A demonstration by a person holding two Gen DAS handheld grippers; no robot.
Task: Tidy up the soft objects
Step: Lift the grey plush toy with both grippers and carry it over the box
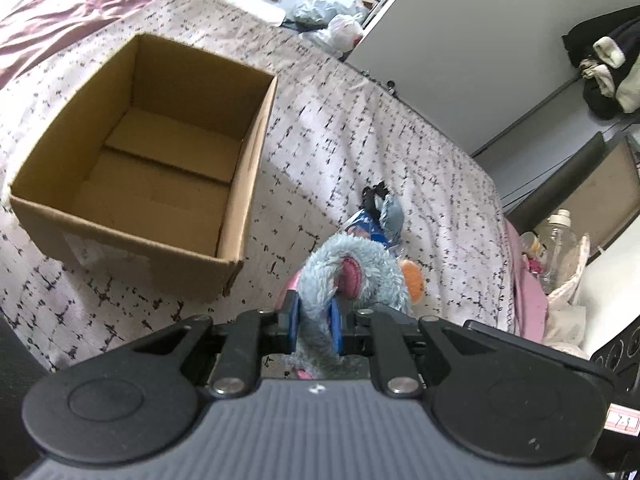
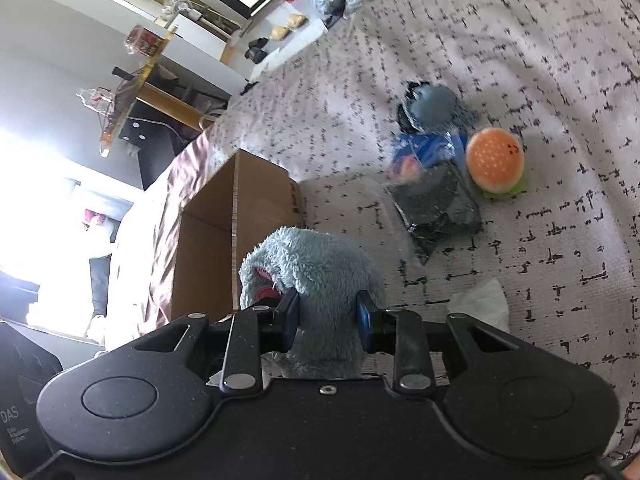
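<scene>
Jaws – both pairs clamp blue plush (image 1: 352,276); box (image 1: 248,152) alongside

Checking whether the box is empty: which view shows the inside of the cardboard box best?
The left wrist view: the cardboard box opens toward the camera, its floor bare. The right wrist view shows only the box's outer side, partly hidden behind the fluffy blue plush.

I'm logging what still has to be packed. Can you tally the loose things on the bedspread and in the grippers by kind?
Fluffy blue plush, held by both grippers: 1
Burger plush: 1
Grey-blue plush: 1
Blue packet: 1
Dark packet: 1
White tissue: 1
Cardboard box, nothing inside: 1
Total: 7
</scene>
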